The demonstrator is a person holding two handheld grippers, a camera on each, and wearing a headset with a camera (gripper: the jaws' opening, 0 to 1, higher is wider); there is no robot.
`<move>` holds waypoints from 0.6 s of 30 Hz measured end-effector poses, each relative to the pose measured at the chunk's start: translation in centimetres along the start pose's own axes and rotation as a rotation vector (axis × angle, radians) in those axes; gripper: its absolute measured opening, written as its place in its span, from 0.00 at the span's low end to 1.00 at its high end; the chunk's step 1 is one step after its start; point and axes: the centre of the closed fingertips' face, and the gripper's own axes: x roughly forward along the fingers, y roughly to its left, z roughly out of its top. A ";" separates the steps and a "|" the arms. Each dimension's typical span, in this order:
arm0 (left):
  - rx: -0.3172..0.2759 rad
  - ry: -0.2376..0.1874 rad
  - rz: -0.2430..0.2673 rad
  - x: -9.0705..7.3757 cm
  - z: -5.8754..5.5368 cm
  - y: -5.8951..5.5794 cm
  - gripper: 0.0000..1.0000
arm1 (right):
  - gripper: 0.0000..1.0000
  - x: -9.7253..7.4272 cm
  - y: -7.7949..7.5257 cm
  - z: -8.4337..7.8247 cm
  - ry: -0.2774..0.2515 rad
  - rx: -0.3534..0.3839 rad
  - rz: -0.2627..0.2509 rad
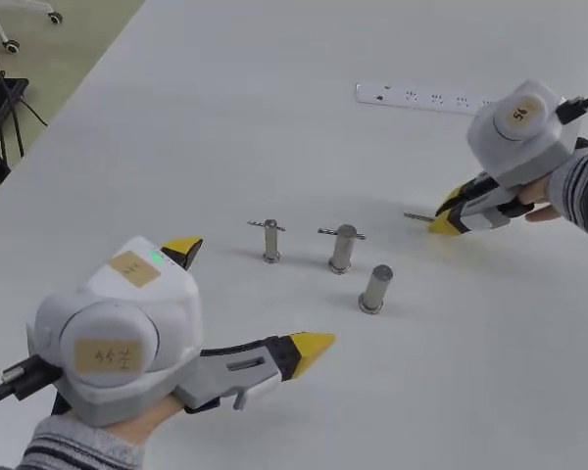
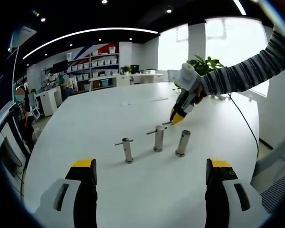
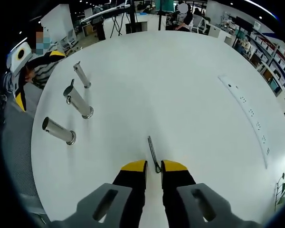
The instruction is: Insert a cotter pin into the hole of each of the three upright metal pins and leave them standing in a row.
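On the big white table, three short round silver metal pins are seen standing up, near each other but not touching. A thin grey cotter pin is pushed through the top of the left pin, so a small bar sticks out on both sides. The middle pin is fitted with a second cotter pin in the same way. The right pin is set a little nearer to the person, and its top is seen as a plain round end.

The right gripper, with black and yellow tips, is held by a person in a striped sleeve, off to the right of the pins and apart from them. Its fingers are almost closed, with just a thin gap, and a third cotter pin is pinched between them. This wire is pointed forward past the yellow tips, low over the table; whether it touches the table cannot be told.

The left gripper is held close to the person, in front of the pins and apart from them. Its fingers are spread wide and nothing is held between them.

A long white power strip is laid flat at the far side of the table, behind the right gripper.
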 end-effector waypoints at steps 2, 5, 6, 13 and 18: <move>0.002 -0.001 0.001 0.0 0.1 0.0 0.94 | 0.06 0.2 0.0 0.1 0.001 -0.001 0.001; 0.006 0.001 0.001 -0.1 0.1 0.1 0.94 | 0.02 0.2 -0.3 0.0 0.014 -0.013 -0.001; 0.007 0.003 0.000 -0.1 0.1 0.1 0.93 | 0.01 0.2 -0.3 0.0 0.020 -0.025 -0.006; 0.003 0.024 -0.037 -0.2 -0.4 -0.4 0.86 | 0.00 0.1 -0.1 0.0 0.022 -0.045 -0.030; 0.010 0.021 -0.041 -0.3 -0.3 -0.6 0.85 | 0.00 -0.1 0.0 -0.2 0.013 -0.060 -0.059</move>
